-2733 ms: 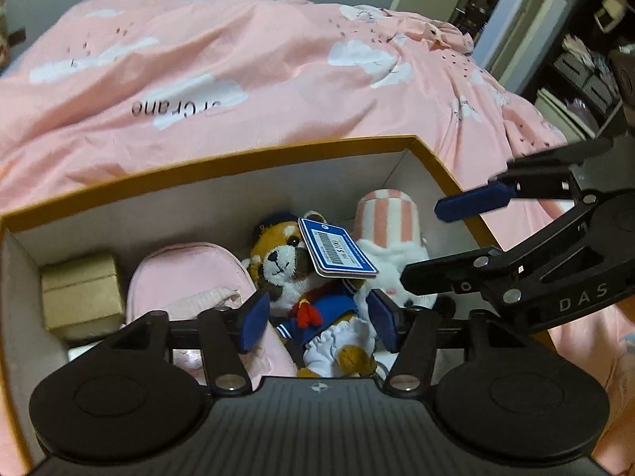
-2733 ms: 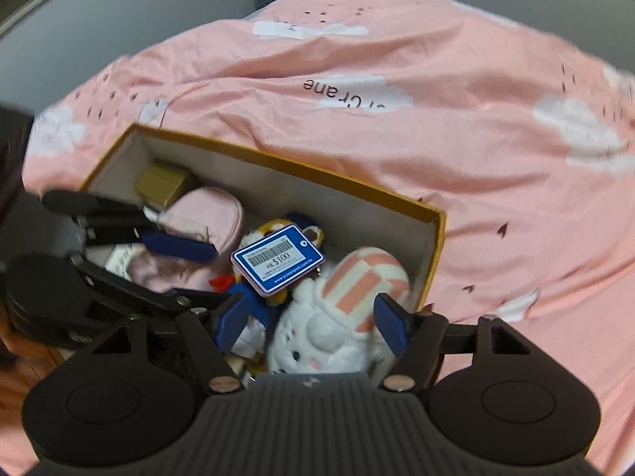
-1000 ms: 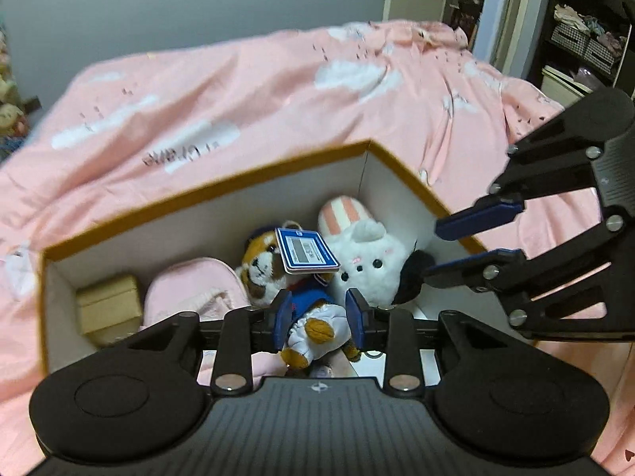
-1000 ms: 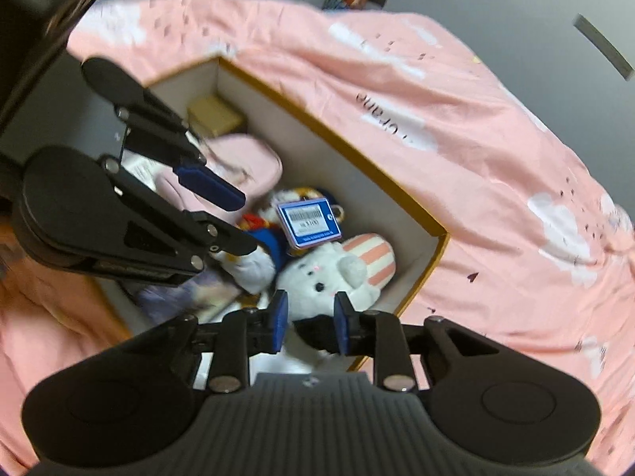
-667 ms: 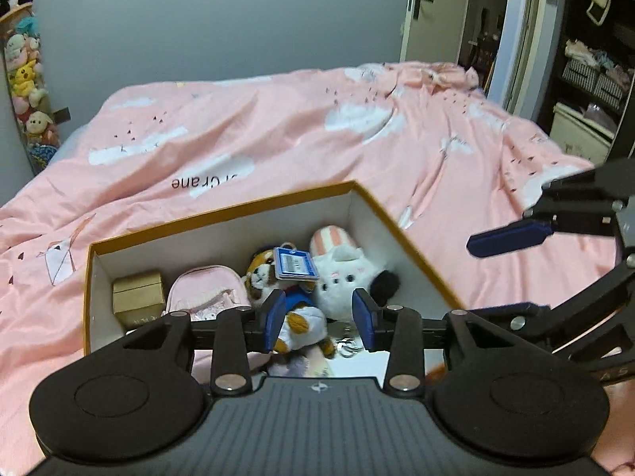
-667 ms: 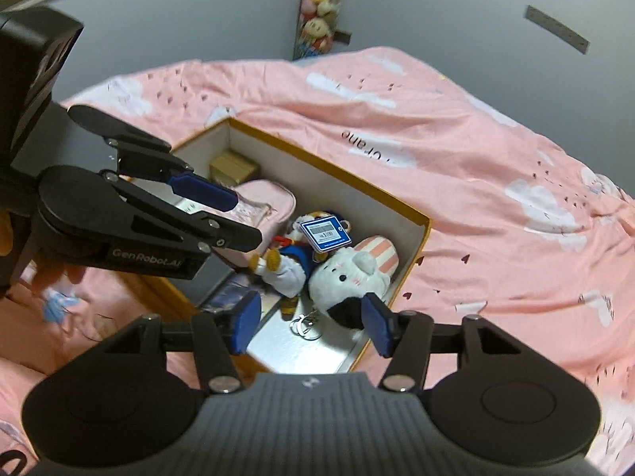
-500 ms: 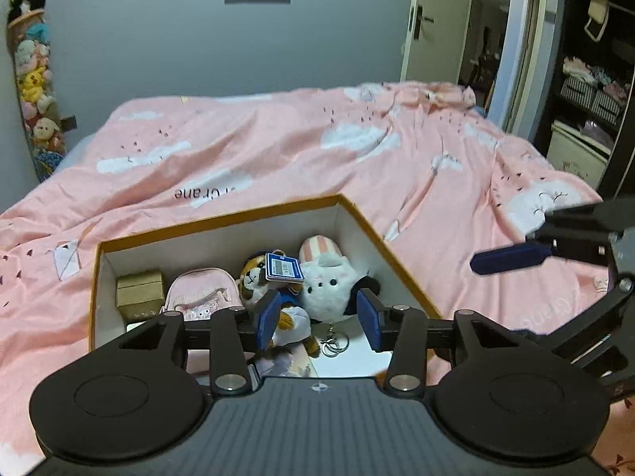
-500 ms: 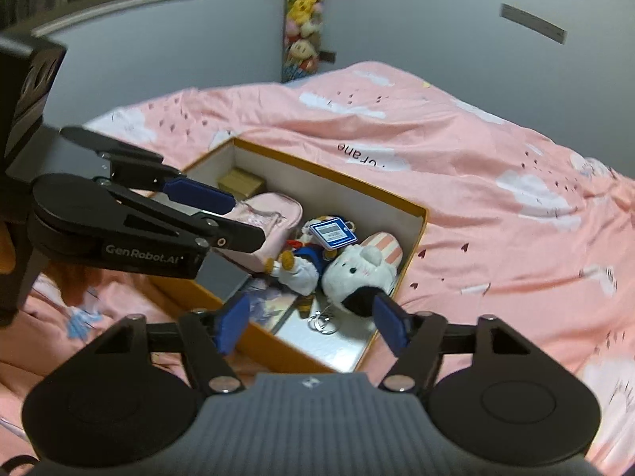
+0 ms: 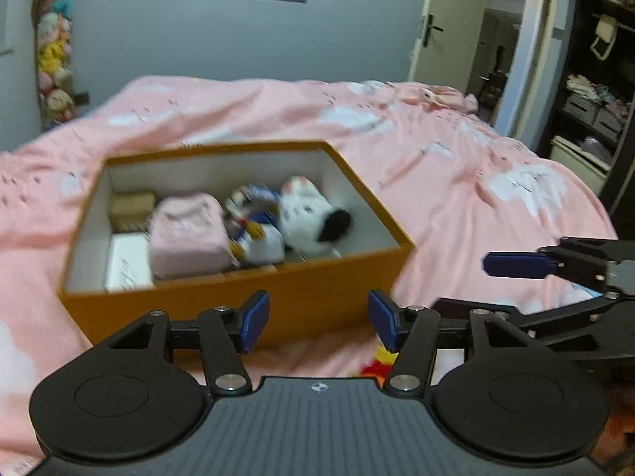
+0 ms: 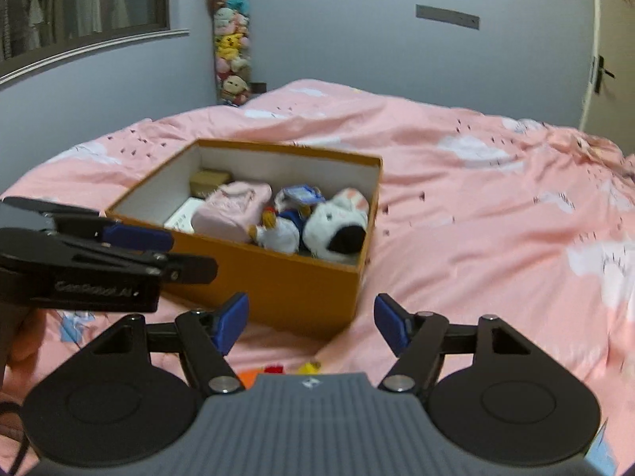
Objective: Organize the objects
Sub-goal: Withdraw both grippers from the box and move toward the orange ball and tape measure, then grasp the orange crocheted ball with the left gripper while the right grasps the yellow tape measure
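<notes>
The left gripper (image 9: pixel 317 319) was opening with nothing between its jaws; the right gripper (image 10: pixel 311 325) stood wide and empty; the orange box (image 10: pixel 278 281) of plush toys (image 10: pixel 337 226) sat on the pink bed (image 10: pixel 496 206) at twelve o'clock; a second earlier both grippers, nearly closed, hung over the box.

Both wrist cameras look forward and down along their fingers across the bed (image 9: pixel 456 166) from near its front edge. The left view faces the orange box (image 9: pixel 317 289) squarely; the right view sees it from its near right corner, and both share its contents.
</notes>
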Motion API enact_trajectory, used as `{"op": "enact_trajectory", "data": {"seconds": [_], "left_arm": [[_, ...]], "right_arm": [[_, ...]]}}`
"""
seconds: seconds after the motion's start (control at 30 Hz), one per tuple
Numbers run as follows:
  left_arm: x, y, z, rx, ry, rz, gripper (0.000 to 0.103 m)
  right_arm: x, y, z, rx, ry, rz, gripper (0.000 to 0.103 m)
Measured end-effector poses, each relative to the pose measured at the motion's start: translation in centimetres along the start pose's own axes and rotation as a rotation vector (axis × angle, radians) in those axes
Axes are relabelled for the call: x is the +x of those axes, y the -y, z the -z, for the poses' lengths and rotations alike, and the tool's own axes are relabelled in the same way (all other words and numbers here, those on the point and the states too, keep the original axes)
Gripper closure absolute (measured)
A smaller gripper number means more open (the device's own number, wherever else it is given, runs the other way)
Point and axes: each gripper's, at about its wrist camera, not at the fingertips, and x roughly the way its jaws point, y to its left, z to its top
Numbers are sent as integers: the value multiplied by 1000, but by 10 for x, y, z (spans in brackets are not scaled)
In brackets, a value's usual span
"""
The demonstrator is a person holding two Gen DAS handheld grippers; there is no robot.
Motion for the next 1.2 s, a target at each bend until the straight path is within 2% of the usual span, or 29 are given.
{"op": "enact_trajectory", "data": {"seconds": [0.13, 0.23, 0.4, 0.47, 0.7, 0.87, 1.03, 1.2], "left_arm": [[12, 2, 17, 34, -79, 37, 33], [16, 2, 31, 38, -83, 30, 33], [23, 6, 45, 59, -138, 38, 32], [26, 10, 51, 73, -151, 37, 29], [43, 20, 70, 135, -195, 48, 29], [48, 25, 67, 140, -141, 74, 29], [62, 27, 65, 142, -147, 83, 36], [69, 32, 67, 160, -171, 112, 57]], "right_arm": [[5, 6, 19, 63, -28, 28, 32], [9, 9, 31, 72, -48, 56, 34], [21, 15, 48, 86, -83, 113, 36], [26, 19, 52, 116, -108, 117, 38], [30, 23, 56, 122, -112, 105, 38], [36, 23, 59, 125, -129, 78, 56], [38, 23, 59, 121, -136, 50, 58], [38, 19, 59, 101, -131, 15, 63]]}}
